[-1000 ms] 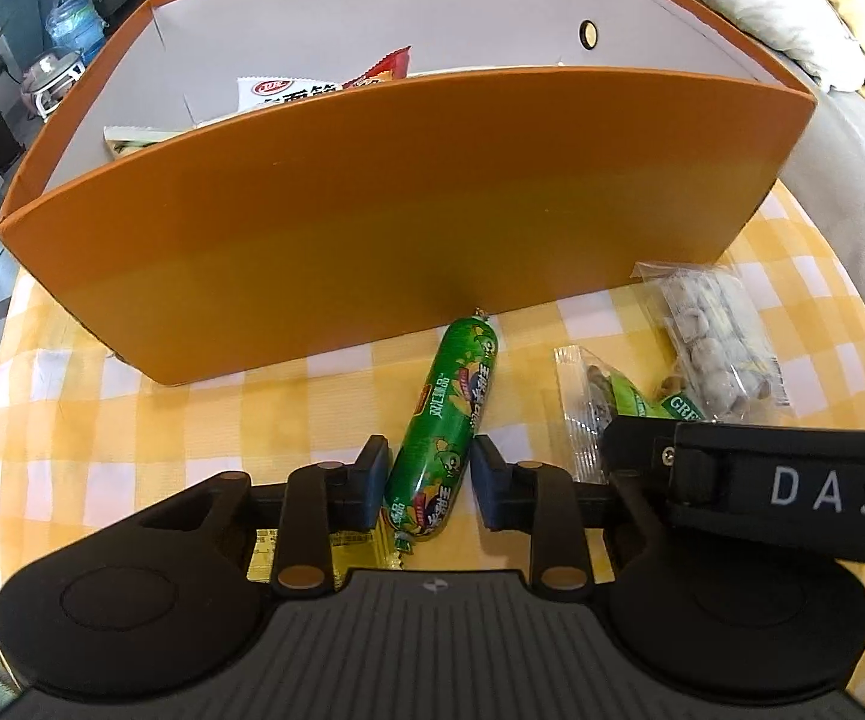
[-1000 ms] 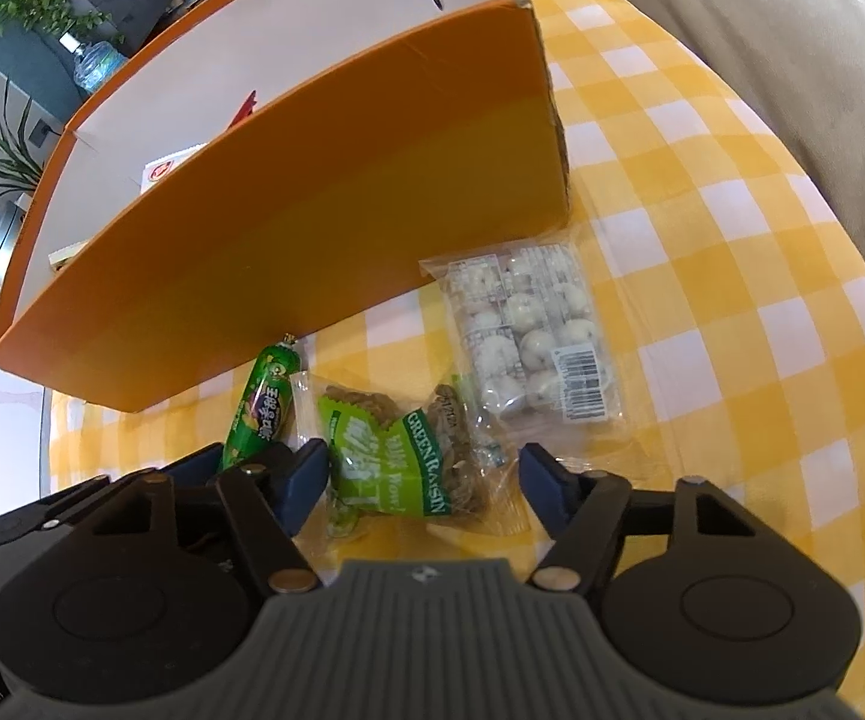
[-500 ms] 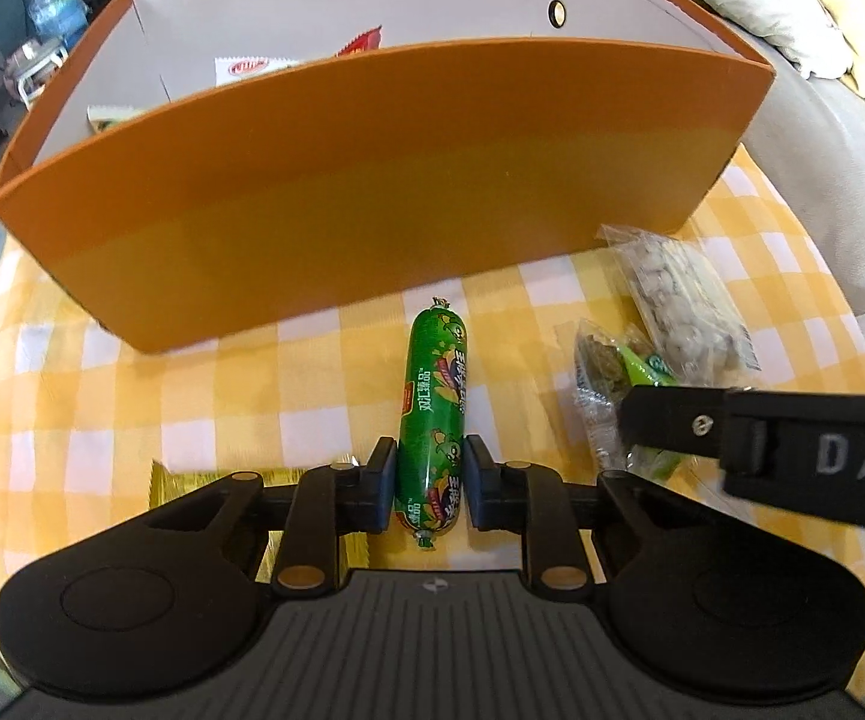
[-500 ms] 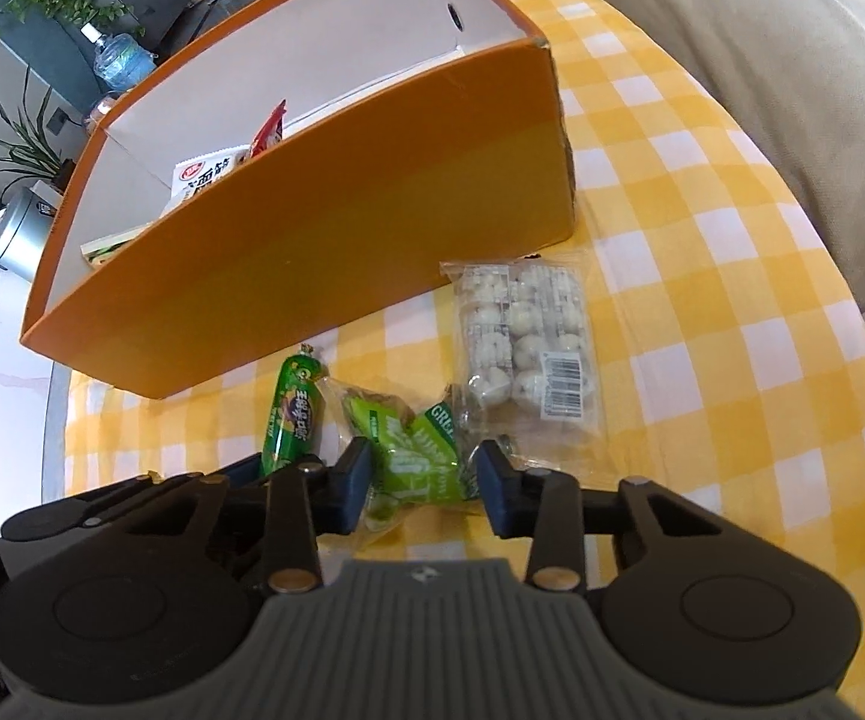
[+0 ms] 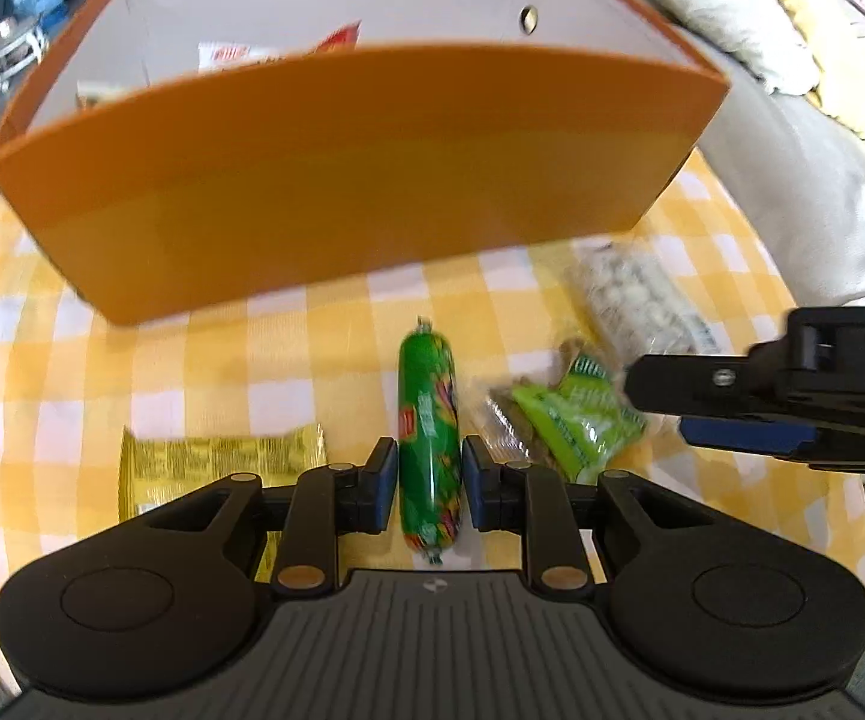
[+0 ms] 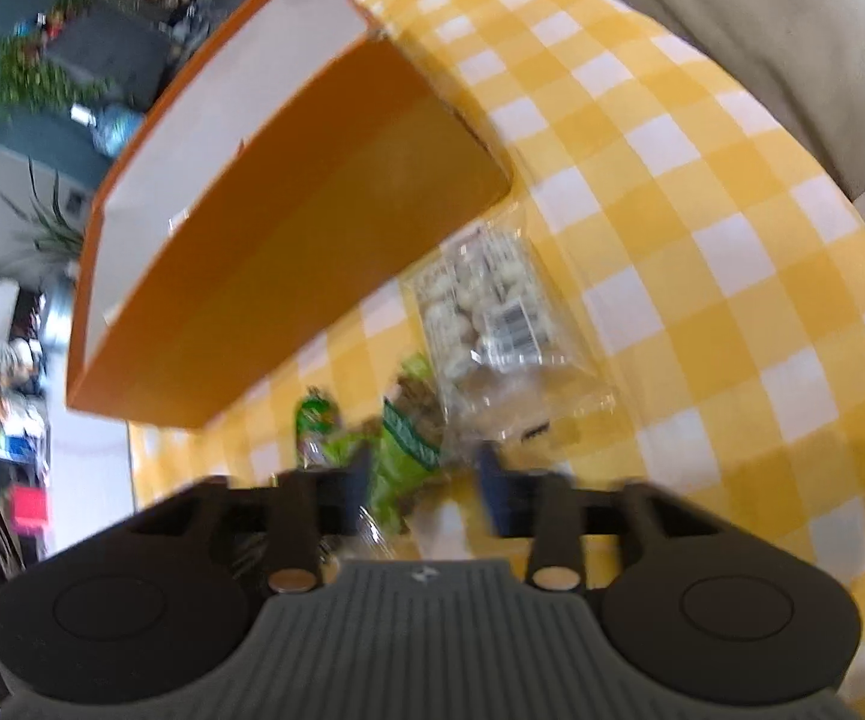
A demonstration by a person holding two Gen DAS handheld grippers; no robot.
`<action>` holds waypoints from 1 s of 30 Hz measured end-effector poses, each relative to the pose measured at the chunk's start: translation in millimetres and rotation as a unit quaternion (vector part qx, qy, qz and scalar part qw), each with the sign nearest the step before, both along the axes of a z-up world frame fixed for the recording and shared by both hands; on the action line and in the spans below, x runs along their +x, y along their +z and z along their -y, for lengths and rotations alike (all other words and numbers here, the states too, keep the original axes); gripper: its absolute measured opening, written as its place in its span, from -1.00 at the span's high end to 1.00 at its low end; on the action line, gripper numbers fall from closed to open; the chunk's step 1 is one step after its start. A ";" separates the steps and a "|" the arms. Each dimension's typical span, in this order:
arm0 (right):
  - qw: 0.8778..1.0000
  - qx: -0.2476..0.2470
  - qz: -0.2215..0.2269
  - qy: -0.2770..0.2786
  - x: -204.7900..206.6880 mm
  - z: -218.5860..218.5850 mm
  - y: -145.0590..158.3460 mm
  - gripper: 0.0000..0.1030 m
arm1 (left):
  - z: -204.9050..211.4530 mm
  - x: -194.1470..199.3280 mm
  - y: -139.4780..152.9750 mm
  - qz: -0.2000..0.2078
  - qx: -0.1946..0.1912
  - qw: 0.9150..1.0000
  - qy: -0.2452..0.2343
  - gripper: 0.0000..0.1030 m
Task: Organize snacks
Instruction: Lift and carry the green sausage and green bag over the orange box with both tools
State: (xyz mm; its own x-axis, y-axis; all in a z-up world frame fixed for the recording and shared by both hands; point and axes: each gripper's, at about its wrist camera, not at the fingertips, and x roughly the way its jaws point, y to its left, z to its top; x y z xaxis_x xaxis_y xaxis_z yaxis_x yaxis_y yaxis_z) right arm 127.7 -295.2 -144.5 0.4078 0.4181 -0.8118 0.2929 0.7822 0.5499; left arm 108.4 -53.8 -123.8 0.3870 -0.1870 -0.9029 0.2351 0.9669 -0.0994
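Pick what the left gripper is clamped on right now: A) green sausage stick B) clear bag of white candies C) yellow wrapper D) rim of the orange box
A: in the left wrist view the left gripper has both pads pressed against the green sausage stick, while the yellow wrapper lies off to its side.

Our right gripper (image 6: 423, 480) straddles the green packet (image 6: 402, 456), near the orange box (image 6: 288, 276); fingers' contact is blurred.

My left wrist camera looks forward, low over the table (image 5: 132, 360), facing the orange box (image 5: 342, 180); my right tilts, sharing that box (image 6: 312, 252).
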 end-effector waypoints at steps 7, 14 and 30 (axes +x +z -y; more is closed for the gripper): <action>1.000 -0.007 -0.020 -0.010 8.3 -11.6 -12.5 -0.09 | 7.1 6.6 -3.5 0.001 0.017 1.000 -0.012 0.39; 0.999 -0.026 -0.032 0.004 14.6 -26.7 -17.8 -0.24 | 5.5 6.6 -8.0 0.001 0.028 1.000 -0.013 0.38; 0.996 -0.078 -0.020 0.032 9.6 -39.0 -10.8 0.43 | 10.4 2.1 -9.5 0.014 0.039 0.999 -0.028 0.25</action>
State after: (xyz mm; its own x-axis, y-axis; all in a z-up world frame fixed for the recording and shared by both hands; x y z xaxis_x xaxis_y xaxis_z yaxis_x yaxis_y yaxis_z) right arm 137.3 -256.2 -155.3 0.3511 0.3104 -0.8834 0.2591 0.8744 0.4102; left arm 110.4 -64.3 -133.3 0.4025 -0.1391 -0.9048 0.2912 0.9565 -0.0175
